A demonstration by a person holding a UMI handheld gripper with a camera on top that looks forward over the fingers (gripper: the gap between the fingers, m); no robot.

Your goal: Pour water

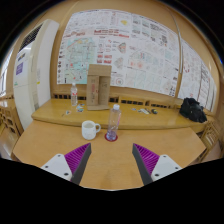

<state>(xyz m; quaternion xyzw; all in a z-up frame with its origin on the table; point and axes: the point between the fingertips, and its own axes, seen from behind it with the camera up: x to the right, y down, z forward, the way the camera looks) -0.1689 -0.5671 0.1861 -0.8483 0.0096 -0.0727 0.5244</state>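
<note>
A clear plastic water bottle point(113, 122) stands upright on the near wooden table point(45, 145), with a pink band around its lower half, and just to its left sits a white mug point(89, 129), close beside it but not quite touching as far as I can see. Both stand a little way ahead of the gripper point(112, 160), roughly in line with the gap between its fingers, and nothing is between those fingers. The gripper hangs released over the table, its two fingers spread wide apart, the purple pads point(76, 157) facing each other across bare tabletop. Past the bottle and mug a second wooden table point(150, 118) runs across the room against the wall. On it stands a tall brown cardboard box point(97, 86) and, just to its left, another clear bottle point(73, 97), upright. Over on the right end of that far table lies a dark bag point(193, 110). Behind it all the wall is papered with large printed posters point(120, 42), their text too small to read.
</note>
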